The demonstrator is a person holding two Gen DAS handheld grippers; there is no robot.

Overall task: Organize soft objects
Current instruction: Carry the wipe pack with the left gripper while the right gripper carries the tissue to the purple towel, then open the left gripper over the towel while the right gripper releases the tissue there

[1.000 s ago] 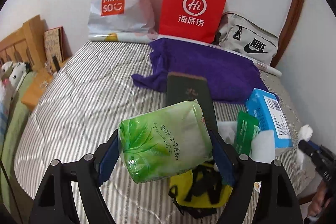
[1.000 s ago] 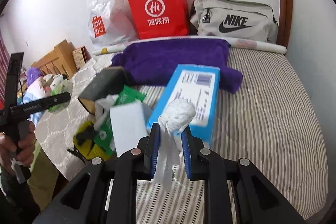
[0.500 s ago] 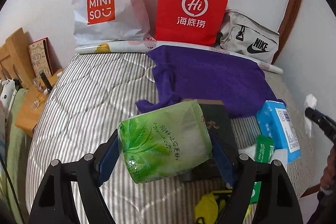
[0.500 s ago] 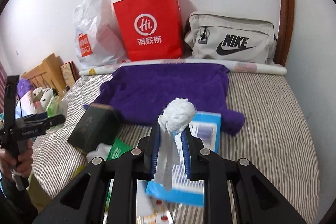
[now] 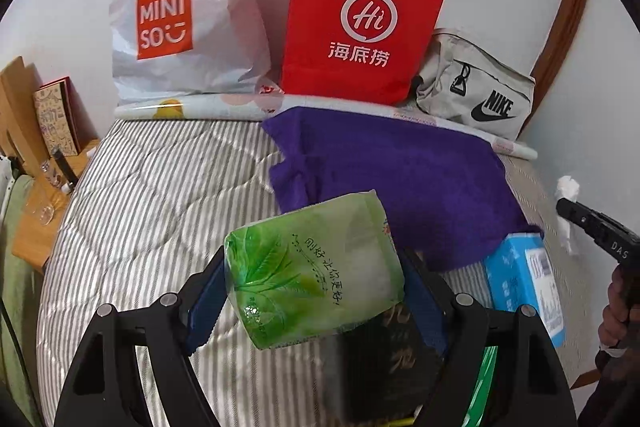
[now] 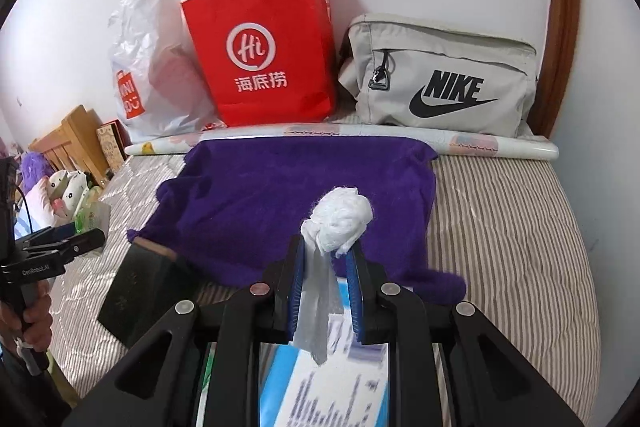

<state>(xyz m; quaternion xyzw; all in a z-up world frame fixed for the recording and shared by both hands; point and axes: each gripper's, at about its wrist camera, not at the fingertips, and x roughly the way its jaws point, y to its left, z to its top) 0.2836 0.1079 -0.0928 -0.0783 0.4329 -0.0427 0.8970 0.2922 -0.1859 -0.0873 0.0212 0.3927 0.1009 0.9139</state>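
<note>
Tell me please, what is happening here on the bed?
A person is tidying soft things on a striped bed, with a handheld gripper in each hand. The left gripper is shut on a green tissue pack and holds it above the bed. The right gripper is shut on a crumpled white tissue. A purple towel lies spread ahead of both. Behind it, against the wall, stand a white plastic bag, a red paper bag and a grey Nike bag.

Left gripper point(image 5: 314, 301) fingers wide, clamping; right gripper point(image 6: 326, 291) narrow, pinching.
</note>
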